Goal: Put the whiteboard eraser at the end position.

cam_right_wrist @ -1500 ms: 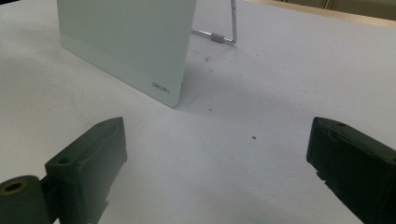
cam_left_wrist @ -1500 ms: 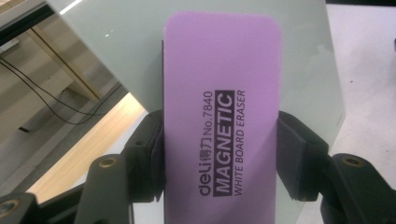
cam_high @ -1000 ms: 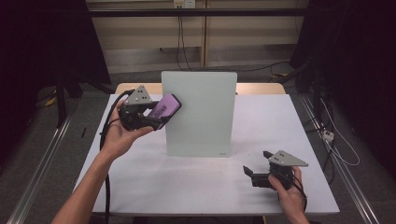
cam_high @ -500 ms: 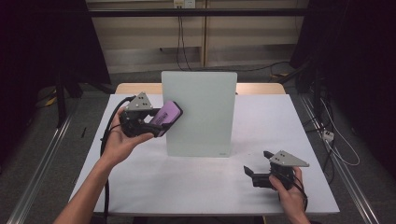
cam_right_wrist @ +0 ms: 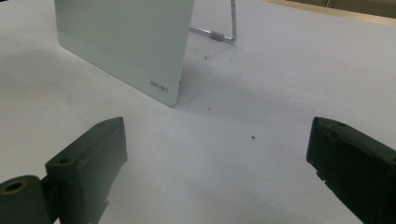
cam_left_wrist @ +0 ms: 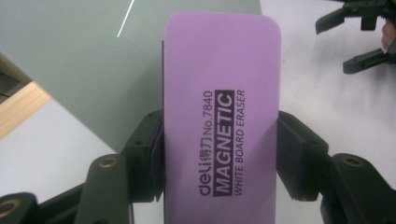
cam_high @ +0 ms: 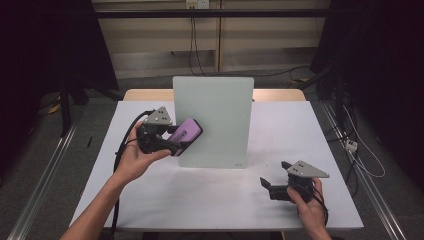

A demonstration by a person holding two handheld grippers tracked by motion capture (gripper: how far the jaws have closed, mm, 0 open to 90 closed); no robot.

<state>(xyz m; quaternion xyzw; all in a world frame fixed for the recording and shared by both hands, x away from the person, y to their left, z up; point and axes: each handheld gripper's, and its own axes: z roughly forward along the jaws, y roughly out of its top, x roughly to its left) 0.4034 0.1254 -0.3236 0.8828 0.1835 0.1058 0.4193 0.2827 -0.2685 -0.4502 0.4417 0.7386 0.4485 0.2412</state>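
Surface (cam_high: 215, 200): white top, carrying the upright board and both hands
Whiteboard (cam_high: 212, 120): pale green-white panel standing near the middle of the surface on a wire stand (cam_right_wrist: 229, 28), its face toward the person
Left gripper (cam_high: 172, 142): raised off the surface at the board's left edge, jaws clamped on the two long sides of the eraser
Right gripper (cam_high: 272, 189): low at the near right of the surface, well apart from the board, jaws spread wide with nothing between them
Eraser (cam_left_wrist: 222, 116): purple magnetic whiteboard eraser, held in the air just in front of the board's lower left part; whether it touches the board I cannot tell
Eraser's axis: long axis runs straight out from the jaws, free end pointing toward the board and tilted upward, printed purple back facing the left gripper view
Step in hand: likely bringing the eraser to the board face
Next move: probably turn the felt side flat against the board and press lightly so the panel does not tip on its stand
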